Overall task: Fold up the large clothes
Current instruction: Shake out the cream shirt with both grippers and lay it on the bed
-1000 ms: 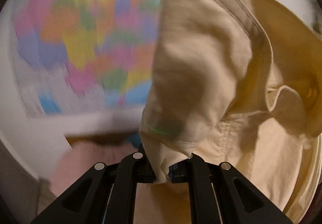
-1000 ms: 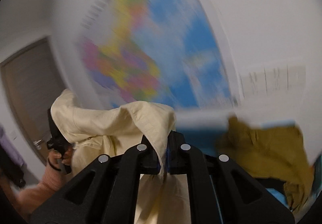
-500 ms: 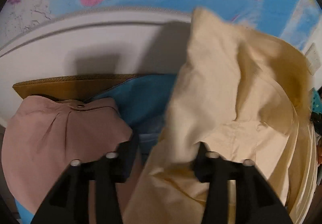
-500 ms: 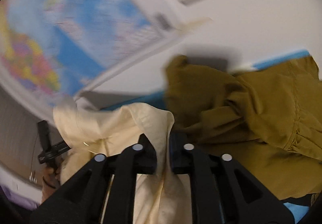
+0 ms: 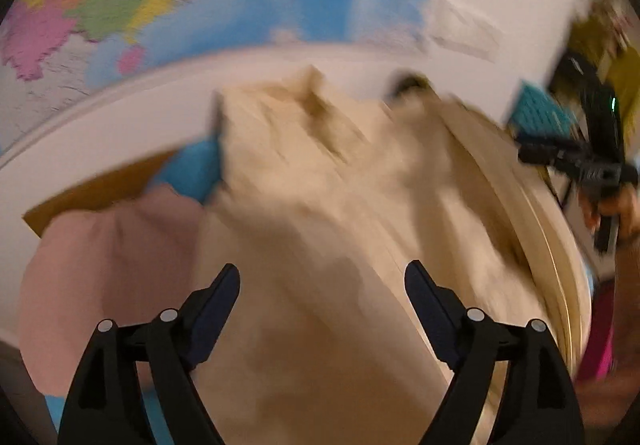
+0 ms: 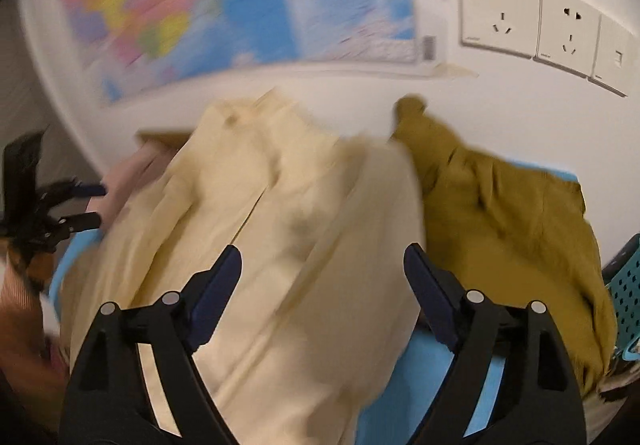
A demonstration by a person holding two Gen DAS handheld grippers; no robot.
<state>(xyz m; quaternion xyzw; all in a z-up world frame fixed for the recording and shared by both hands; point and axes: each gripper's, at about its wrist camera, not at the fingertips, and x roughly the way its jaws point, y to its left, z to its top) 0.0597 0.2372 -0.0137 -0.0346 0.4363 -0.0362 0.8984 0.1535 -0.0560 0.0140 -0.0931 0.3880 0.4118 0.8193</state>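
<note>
A cream shirt [image 5: 328, 229] lies spread on the blue surface, blurred by motion; it also shows in the right wrist view [image 6: 264, 229]. My left gripper [image 5: 322, 285] is open and empty above the shirt's near part. My right gripper [image 6: 322, 265] is open and empty above the same shirt. The right gripper appears at the right edge of the left wrist view [image 5: 576, 161], and the left gripper at the left edge of the right wrist view [image 6: 52, 213].
A pink garment [image 5: 104, 269] lies left of the shirt. An olive garment [image 6: 512, 229] lies right of it. A teal perforated basket [image 6: 624, 293] stands at far right. A wall with a colourful map [image 6: 224, 5] and sockets [image 6: 532, 21] is behind.
Both grippers held the cream shirt up a second ago. They have lowered it onto the blue surface and opened, letting it go.
</note>
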